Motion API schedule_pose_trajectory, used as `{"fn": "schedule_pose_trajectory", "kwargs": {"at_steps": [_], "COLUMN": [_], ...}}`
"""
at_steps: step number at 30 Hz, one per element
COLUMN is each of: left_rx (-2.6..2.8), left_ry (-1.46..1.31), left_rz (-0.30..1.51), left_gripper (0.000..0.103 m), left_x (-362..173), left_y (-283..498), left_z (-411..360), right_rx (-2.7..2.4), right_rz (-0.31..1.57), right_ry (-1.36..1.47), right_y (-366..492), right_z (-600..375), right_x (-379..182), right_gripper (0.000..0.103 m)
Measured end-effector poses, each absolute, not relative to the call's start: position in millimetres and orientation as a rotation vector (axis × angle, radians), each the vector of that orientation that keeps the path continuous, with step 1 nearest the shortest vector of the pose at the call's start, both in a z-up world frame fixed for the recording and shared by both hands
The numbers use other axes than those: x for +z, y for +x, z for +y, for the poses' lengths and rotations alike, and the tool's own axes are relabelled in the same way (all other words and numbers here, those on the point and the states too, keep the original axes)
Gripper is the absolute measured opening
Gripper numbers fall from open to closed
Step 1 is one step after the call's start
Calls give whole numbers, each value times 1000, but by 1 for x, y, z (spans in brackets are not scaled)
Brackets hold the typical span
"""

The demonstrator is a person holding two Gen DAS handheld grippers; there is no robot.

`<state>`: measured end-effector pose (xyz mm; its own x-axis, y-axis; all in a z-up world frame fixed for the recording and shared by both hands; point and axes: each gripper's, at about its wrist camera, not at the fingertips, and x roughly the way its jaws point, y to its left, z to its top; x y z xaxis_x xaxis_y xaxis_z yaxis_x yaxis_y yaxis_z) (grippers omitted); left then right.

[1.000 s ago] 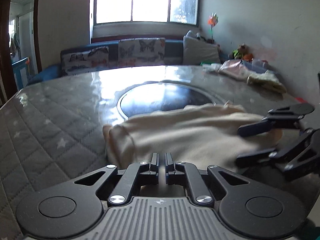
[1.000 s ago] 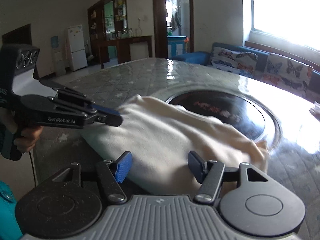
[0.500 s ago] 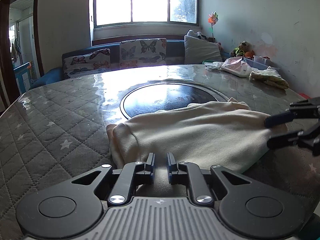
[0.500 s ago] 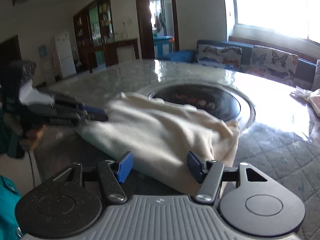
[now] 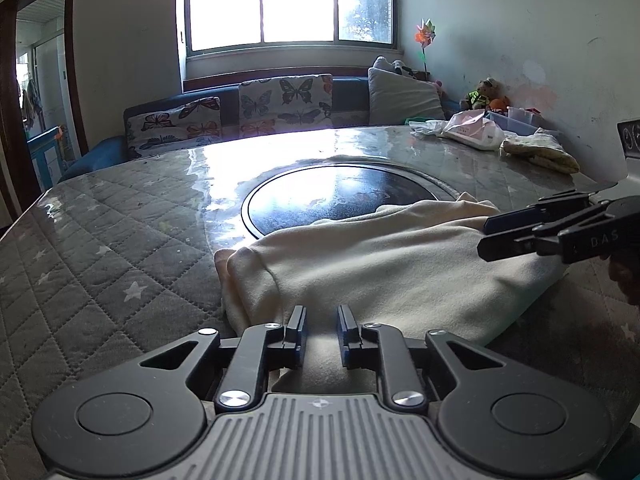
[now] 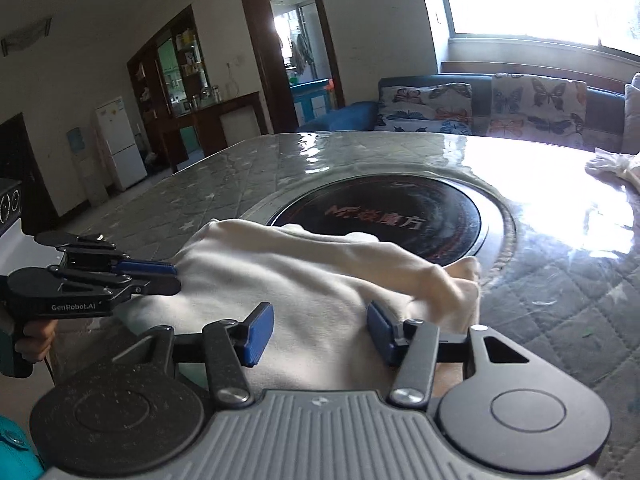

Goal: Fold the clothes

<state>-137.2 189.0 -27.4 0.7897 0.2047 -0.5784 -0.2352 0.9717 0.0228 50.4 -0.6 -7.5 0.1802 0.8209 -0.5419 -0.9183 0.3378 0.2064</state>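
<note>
Quilted grey counter [image 5: 100, 248] with a round black hob [image 5: 340, 196] set in. Butterfly cushions [image 5: 286, 100] under the window [image 5: 288, 0]. White fridge [image 6: 120, 144] beyond.

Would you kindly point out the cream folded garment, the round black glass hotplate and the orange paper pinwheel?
cream folded garment [image 5: 392, 272], left wrist view, middle of top layer
round black glass hotplate [image 6: 404, 216], right wrist view, centre of glass
orange paper pinwheel [image 5: 425, 35], left wrist view, its head

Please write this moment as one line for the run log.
stage: folding | cream garment folded on table | left gripper: jaws just opening, apart | right gripper: open, jaws just narrowing, over cloth
</note>
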Motion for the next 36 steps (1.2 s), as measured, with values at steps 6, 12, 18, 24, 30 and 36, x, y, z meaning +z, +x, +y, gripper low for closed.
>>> {"fn": "schedule_pose_trajectory", "kwargs": {"at_steps": [6, 12, 18, 24, 30, 36], "left_rx": [216, 204, 191, 153, 143, 167], "left_ry": [-52, -41, -44, -48, -85, -143], "left_rz": [585, 588, 591, 603, 622, 672], "left_gripper": [29, 30, 31, 31, 31, 31], "left_x": [-12, -9, -12, -17, -21, -30], "left_y": [-132, -122, -103, -73, -48, -34], "left_z": [190, 196, 202, 202, 208, 222], "right_rx": [1245, 1194, 1158, 1077, 1067, 1072], "right_rz": [623, 663, 632, 638, 627, 623], "right_ry": [-193, -209, -257, -389, -403, -426], "right_y": [57, 75, 78, 82, 82, 81], "right_z": [17, 27, 45, 81, 91, 103], "right_x": [-4, -17, -7, -10, -7, -11], "right_gripper": [53, 45, 45, 44, 44, 45]}}
